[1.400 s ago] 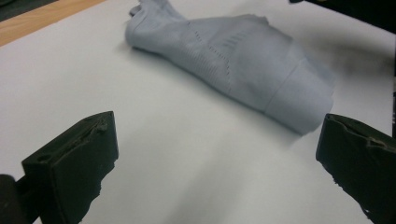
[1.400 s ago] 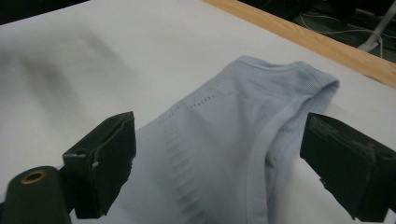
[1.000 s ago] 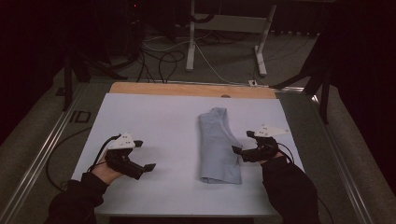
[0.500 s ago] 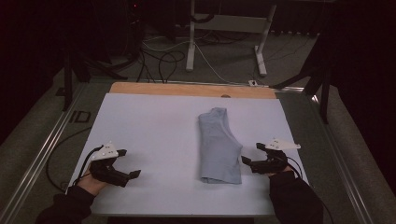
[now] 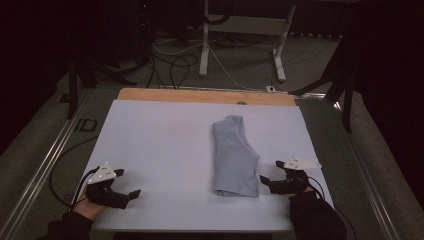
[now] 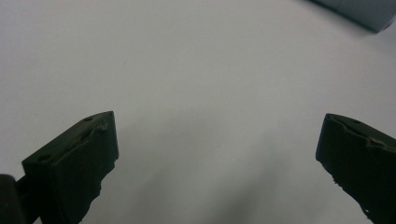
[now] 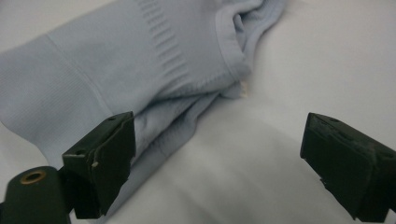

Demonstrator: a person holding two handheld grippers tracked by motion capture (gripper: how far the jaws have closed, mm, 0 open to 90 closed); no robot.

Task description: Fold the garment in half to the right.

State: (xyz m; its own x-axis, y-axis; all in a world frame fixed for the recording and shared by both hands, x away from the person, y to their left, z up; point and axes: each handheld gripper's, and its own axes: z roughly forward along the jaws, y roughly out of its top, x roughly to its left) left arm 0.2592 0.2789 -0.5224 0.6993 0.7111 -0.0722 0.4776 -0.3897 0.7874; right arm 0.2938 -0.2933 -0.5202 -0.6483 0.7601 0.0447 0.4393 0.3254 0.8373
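Note:
A folded light-blue garment [image 5: 233, 156] lies lengthwise right of the white table's middle; its ribbed folded edge [image 7: 154, 79] fills the upper left of the right gripper view. My right gripper [image 5: 266, 183] sits just right of the garment's near corner, open, jaws empty [image 7: 219, 154], its left jaw close to the cloth. My left gripper [image 5: 131, 195] rests near the table's front left corner, open over bare white surface [image 6: 219, 144], far from the garment, whose corner [image 6: 359, 11] shows at top right.
The white table top [image 5: 155, 145] has a wooden strip [image 5: 200, 95] along its far edge. Metal rails [image 5: 45, 165] run along both sides. Cables and a white stand's legs [image 5: 240, 45] lie on the dark floor beyond.
Both grippers have drawn back toward the front edge of the table. The left one moved furthest, out toward the front left corner. The garment has stayed put.

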